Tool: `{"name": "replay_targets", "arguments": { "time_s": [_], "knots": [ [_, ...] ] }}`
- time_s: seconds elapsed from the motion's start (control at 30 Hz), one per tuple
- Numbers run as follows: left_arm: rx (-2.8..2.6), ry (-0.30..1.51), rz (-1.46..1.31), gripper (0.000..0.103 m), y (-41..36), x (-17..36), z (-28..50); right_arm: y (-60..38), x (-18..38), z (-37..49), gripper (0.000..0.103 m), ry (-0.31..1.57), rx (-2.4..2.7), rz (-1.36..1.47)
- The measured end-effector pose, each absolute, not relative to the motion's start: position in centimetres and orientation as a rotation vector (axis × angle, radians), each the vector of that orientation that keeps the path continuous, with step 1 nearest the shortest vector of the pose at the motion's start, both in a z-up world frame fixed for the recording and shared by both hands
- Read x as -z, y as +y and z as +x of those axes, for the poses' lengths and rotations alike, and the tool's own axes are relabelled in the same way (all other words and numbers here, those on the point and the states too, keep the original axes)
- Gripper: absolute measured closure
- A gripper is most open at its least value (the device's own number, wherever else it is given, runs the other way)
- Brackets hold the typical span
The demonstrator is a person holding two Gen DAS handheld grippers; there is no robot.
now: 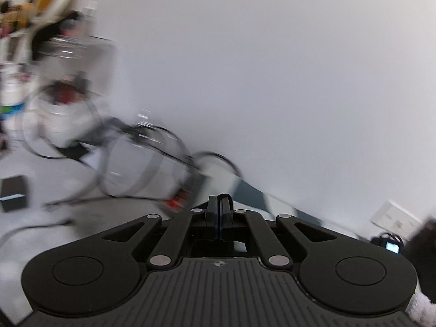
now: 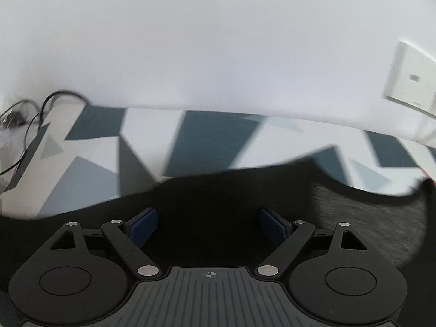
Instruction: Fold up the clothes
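A black garment (image 2: 245,188) lies spread over a surface covered in a blue, grey and white triangle pattern (image 2: 201,139). In the right wrist view my right gripper (image 2: 208,220) hovers low over the garment, open, with its blue pads (image 2: 144,226) wide apart and nothing between them. In the blurred left wrist view my left gripper (image 1: 220,199) is raised and points at the white wall. Its fingers are pressed together, and a thin strip of black fabric (image 1: 225,196) shows at their tips. A dark mass of the garment (image 1: 425,248) sits at the right edge.
Looped black cables (image 1: 136,158) and a small dark box (image 1: 13,193) lie on a white surface to the left, with cluttered shelves behind. A white wall plate (image 2: 408,79) is at the right. More cables (image 2: 32,109) trail at the left of the patterned cover.
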State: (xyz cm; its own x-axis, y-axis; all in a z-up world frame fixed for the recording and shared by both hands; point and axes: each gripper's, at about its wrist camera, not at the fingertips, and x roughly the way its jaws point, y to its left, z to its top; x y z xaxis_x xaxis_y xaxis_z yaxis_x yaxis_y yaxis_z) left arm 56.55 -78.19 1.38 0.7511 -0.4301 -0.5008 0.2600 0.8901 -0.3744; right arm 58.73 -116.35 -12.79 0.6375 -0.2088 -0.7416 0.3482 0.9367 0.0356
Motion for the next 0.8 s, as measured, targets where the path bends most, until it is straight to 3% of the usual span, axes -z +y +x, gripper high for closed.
{"name": "replay_targets", "arguments": {
  "time_s": [0.2, 0.47, 0.8],
  "knots": [
    [0.661, 0.673, -0.291, 0.102, -87.8, -2.5, 56.3, -121.4, 11.2, 51.0, 0.021, 0.780, 0.419, 0.152],
    [0.987, 0.720, -0.208, 0.102, -107.3, -2.0, 55.3, -128.6, 10.9, 40.3, 0.021, 0.784, 0.545, 0.173],
    [1.046, 0.845, 0.073, 0.102, -126.2, 9.0, 54.0, -135.6, 12.1, 33.5, 0.025, 0.768, 0.644, 0.352]
  ]
}}
